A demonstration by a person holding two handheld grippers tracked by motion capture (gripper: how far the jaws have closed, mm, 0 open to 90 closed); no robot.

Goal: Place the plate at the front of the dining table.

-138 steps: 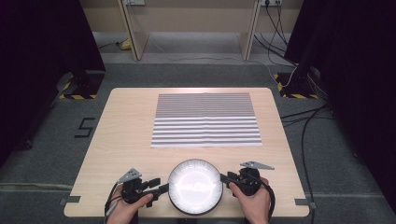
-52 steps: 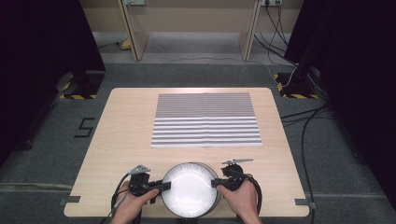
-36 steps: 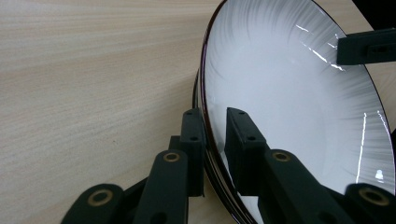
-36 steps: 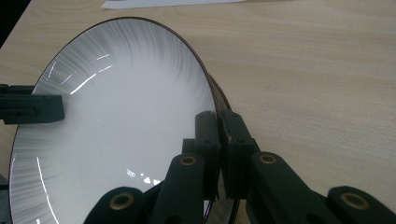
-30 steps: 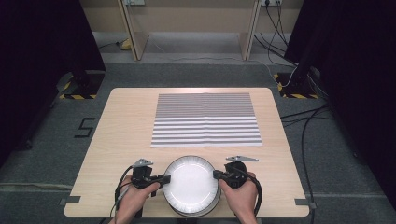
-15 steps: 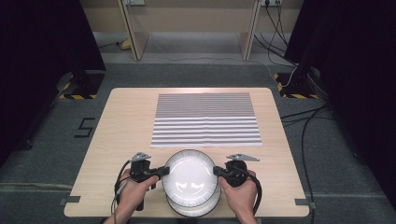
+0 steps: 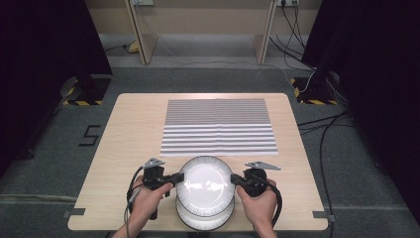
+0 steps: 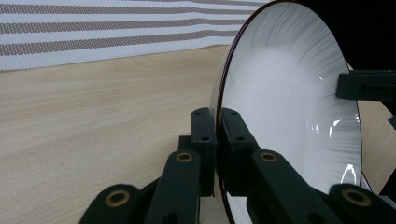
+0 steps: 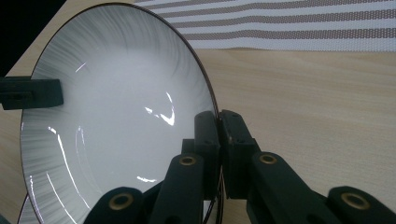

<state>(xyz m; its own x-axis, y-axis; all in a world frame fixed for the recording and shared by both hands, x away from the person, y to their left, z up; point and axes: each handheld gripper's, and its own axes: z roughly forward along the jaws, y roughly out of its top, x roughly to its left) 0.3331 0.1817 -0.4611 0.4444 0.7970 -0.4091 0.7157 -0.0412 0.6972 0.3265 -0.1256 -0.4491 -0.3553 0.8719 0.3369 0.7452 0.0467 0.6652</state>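
A white plate (image 7: pixel 205 182) with a thin dark rim hangs level above the table's front edge, held between both grippers. My left gripper (image 7: pixel 178 177) is shut on its left rim and my right gripper (image 7: pixel 234 179) on its right rim. Under it, a second white plate (image 7: pixel 205 221) lies on the table, its front part showing. In the left gripper view the jaws of my left gripper (image 8: pixel 217 121) pinch the plate (image 8: pixel 289 93) at its edge. The right gripper view has my right gripper (image 9: pixel 218 122) clamped the same way on the plate (image 9: pixel 116 107).
A grey-and-white striped mat (image 7: pixel 219 126) lies on the far half of the wooden table (image 7: pixel 129 144), just beyond the plate. Cables run over the floor at the right. Dark stands flank the table on both sides.
Both grippers closed on the plate's rims, then raised it and carried it a little toward the mat. A second plate beneath has come into sight.
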